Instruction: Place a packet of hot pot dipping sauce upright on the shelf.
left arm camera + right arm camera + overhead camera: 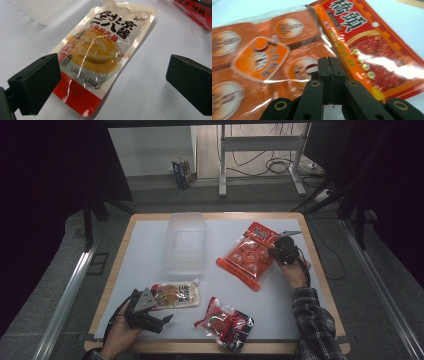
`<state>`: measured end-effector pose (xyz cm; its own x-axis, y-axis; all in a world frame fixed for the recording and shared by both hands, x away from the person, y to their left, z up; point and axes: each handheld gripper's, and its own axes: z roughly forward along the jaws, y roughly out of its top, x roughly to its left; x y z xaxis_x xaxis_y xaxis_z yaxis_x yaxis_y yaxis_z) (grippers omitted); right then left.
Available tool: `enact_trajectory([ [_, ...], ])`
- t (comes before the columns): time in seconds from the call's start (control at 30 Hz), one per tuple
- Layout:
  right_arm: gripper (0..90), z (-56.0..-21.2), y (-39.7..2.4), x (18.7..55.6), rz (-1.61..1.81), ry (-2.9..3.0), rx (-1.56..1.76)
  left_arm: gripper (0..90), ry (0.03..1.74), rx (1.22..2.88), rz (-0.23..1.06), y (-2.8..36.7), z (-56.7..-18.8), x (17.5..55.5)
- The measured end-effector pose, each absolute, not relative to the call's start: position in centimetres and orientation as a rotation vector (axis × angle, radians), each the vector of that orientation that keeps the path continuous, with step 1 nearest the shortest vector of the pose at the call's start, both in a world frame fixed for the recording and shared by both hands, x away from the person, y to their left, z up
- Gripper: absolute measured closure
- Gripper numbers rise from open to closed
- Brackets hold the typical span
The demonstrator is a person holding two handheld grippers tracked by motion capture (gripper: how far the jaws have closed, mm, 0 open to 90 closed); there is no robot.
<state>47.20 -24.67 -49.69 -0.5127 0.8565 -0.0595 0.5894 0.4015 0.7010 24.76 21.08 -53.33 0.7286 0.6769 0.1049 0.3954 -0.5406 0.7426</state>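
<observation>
- I think this is a lab or a test room, not a home.
- My table (320, 285) has a plain white top and a wood edge, and it stands alone on grey carpet (60, 255).
- Dark curtains (45, 175) hang on both sides.
- Behind the table I see a metal frame (260, 155) with loose cables (280, 167) on the floor.
- Metal rails (70, 290) run along the floor.
</observation>
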Motion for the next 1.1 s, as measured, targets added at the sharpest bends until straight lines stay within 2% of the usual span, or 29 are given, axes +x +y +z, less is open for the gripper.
enact_trajectory([
  [0.3, 85.7, -50.1, -24.9, 49.3, 0.871, 2.222, 1.266, 0.0, 0.799, 2.219, 0.5, 20.9, -53.4, 24.7],
  [0.63, 88.4, -50.9, -25.1, 50.7, 0.813, 2.233, 1.32, 0.0, 0.79, 2.227, 0.499, 20.8, -53.5, 24.7],
  [1.1, 88.8, -50.8, -24.8, 48.0, 0.841, 2.332, 1.264, 0.0, 0.769, 2.251, 0.492, 20.4, -53.6, 24.7],
])
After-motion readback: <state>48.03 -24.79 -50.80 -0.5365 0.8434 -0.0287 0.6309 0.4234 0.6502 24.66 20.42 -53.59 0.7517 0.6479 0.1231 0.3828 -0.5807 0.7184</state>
